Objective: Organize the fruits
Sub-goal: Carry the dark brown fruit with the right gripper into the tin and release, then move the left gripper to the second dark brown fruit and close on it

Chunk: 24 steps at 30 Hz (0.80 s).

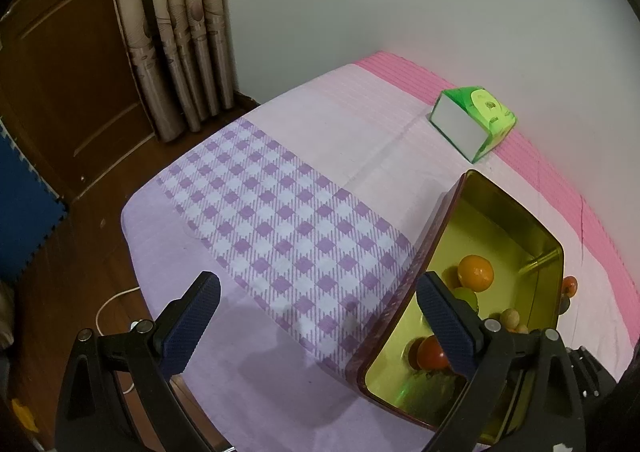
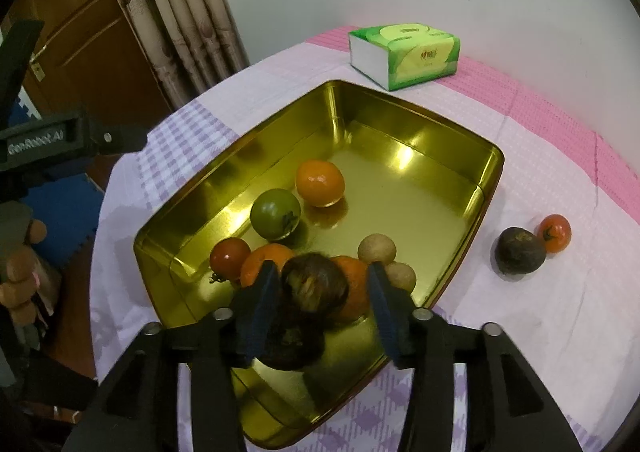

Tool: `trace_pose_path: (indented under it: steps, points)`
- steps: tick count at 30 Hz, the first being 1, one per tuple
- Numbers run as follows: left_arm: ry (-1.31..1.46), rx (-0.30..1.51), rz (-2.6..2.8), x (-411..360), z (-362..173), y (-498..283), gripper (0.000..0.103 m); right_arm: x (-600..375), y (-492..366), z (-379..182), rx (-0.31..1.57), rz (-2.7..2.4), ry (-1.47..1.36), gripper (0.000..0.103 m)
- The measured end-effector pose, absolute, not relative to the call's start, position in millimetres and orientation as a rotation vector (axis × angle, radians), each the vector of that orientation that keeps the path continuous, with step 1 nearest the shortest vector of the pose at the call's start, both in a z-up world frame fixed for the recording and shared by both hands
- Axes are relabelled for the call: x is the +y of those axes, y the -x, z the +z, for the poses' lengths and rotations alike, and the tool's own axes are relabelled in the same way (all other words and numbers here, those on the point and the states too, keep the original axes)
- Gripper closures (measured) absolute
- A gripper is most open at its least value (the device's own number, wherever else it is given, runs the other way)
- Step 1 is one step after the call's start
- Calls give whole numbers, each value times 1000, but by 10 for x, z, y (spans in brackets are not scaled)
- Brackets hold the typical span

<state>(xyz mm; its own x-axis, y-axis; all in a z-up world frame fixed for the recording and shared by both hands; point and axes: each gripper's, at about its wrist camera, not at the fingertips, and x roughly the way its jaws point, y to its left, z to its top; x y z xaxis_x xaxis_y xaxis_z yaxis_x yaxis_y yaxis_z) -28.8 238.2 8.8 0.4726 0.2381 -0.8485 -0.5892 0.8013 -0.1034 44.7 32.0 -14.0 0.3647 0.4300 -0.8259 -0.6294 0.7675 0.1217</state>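
Observation:
A gold tin (image 2: 420, 156) stands on the cloth-covered table and holds an orange (image 2: 320, 183), a green tomato (image 2: 275, 214), a red tomato (image 2: 229, 254), more orange fruit and two small tan fruits (image 2: 376, 248). My right gripper (image 2: 322, 272) hovers over the tin's near end, open. A blurred dark brown fruit (image 2: 314, 282) sits between its pads, with a gap on the right side. Another dark fruit (image 2: 519, 250) and a red tomato (image 2: 555, 233) lie on the cloth right of the tin. My left gripper (image 1: 318, 284) is open and empty over the checked cloth, left of the tin (image 1: 500, 220).
A green tissue pack (image 2: 404, 52) lies at the back of the table by the white wall. Curtains (image 1: 180, 32) and a wooden door are beyond the left table edge. A blue floor mat (image 1: 24, 204) is below. A hand holding the left tool (image 2: 24, 272) shows at the left.

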Motion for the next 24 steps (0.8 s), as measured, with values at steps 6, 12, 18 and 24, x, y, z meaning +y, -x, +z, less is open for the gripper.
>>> trace_pose_path:
  steps: [6,12,18,24]
  points:
    - [407,951,522,2372,96,284,6,187,-484,38,922,662,187,42]
    - [382,945,511,2334,118,274,6,-302,-672,161,868,530,126,32]
    - [321,920,480,2210,187,252,6,-1040,-919,68,865,320,104,30]
    - [234,900,410,1965,245,196,6,-1762,-1122,-187,904,140,90,30]
